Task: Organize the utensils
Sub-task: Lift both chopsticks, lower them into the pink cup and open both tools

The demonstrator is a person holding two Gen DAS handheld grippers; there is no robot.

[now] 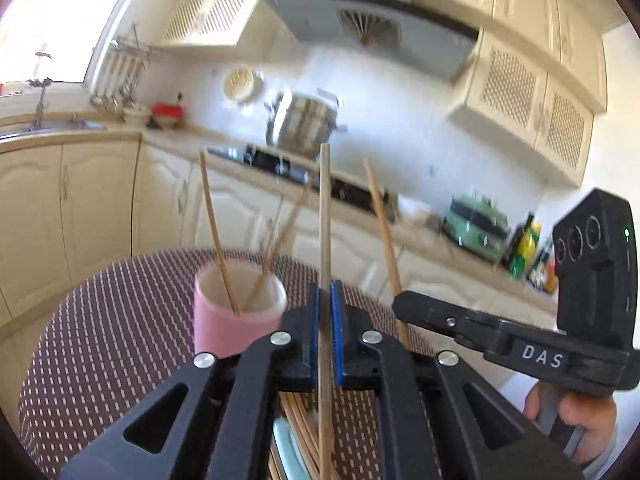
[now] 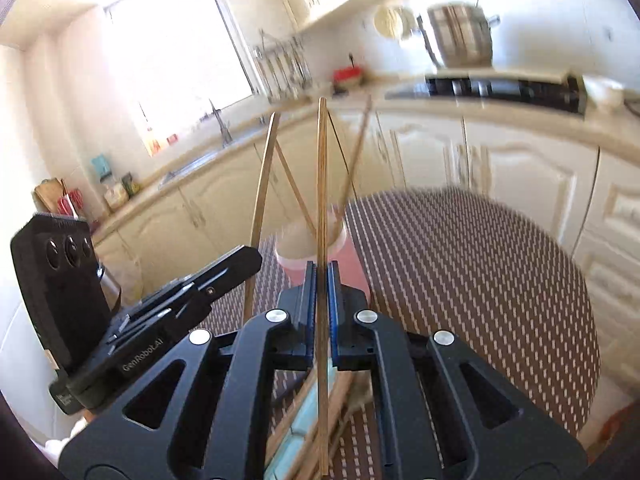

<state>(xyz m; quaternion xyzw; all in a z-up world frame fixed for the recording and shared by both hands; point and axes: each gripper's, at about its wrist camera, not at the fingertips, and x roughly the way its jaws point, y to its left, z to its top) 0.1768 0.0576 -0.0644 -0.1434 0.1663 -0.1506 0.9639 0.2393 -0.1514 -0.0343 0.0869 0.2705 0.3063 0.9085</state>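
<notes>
Left gripper [image 1: 325, 312] & right gripper [image 2: 322, 292] each pinch one chopstick [image 1: 325, 216], tips up. Pink cup [image 1: 236, 320] w/ more sticks sits just ahead on dotted table [image 1: 100, 320]. Kitchen cupboards [image 2: 500, 168] behind.

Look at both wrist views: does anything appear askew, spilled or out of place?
Nothing is spilled or broken. The bamboo chopsticks already in the pink ceramic cup lean apart at crossing angles rather than standing together. More loose chopsticks lie heaped below the tongs. Each pair of tongs, left and right, grips a single chopstick.
</notes>
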